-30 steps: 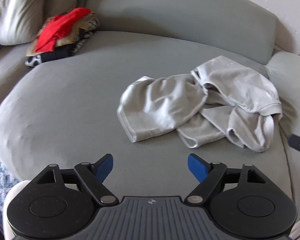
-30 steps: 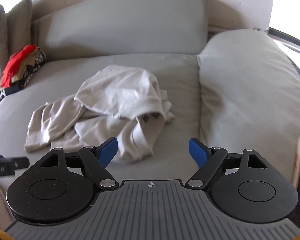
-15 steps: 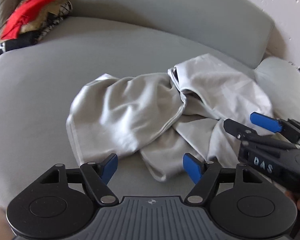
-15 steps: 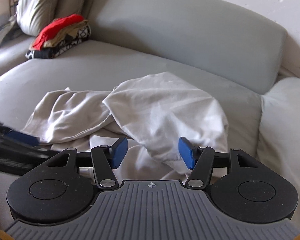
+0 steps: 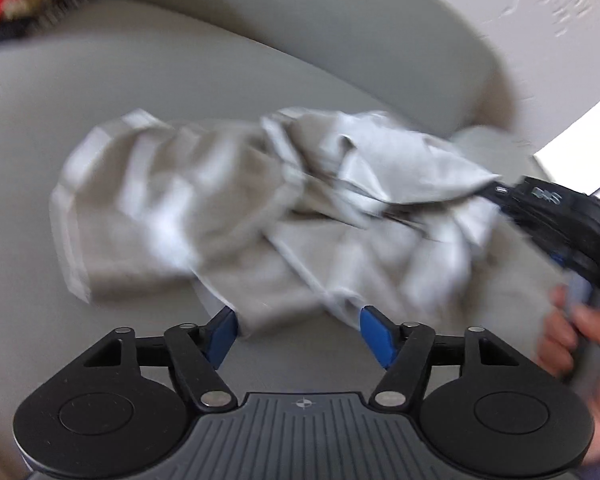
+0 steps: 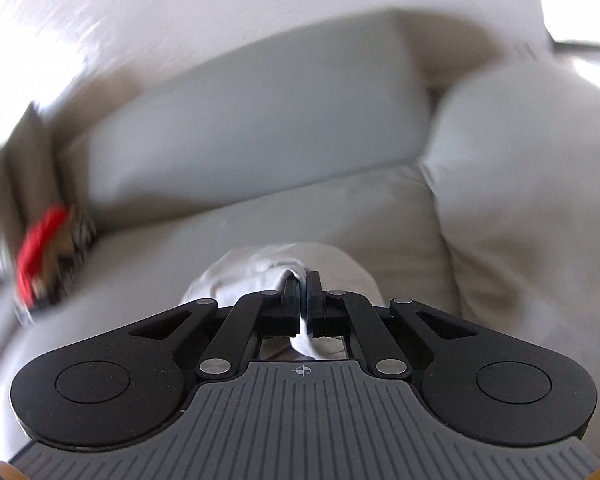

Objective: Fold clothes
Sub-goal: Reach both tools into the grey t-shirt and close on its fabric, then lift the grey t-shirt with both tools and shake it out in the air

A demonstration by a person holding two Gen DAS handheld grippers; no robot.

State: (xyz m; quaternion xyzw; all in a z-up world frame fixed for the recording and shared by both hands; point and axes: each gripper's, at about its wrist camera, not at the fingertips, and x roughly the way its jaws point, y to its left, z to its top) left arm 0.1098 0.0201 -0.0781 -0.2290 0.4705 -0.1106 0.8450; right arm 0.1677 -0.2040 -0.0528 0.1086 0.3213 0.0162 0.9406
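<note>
**Right claw clamped on the grey garment, left claw spread wide at its hem**

The right claw (image 6: pixel 303 280) was clenched on a fold of the pale grey garment (image 5: pixel 260 208), its two fingers pressed nearly together with cloth bunched between them and spilling out just ahead of the tips. From the left wrist view, that same claw (image 5: pixel 496 190) came in from the right side, its tip at the garment's far right edge, where the fabric rose to a peak at the grip. A hand (image 5: pixel 580 344) wrapped the handle behind it.

The left claw (image 5: pixel 298 332) sat released, blue pads (image 5: pixel 220 332) well apart, low over the sofa seat (image 5: pixel 40 120). The garment's near edge lay right between the two pads, touching or just ahead of them; the blur made it hard to say which. The rest of the crumpled cloth spread ahead of this claw and off to its left across the cushion.

Far ahead and to the left of the left claw, a stack of clothes with a red piece on top (image 6: pixel 40 248) rested on the seat near the backrest (image 6: pixel 260 120). Both views were smeared by motion.
</note>
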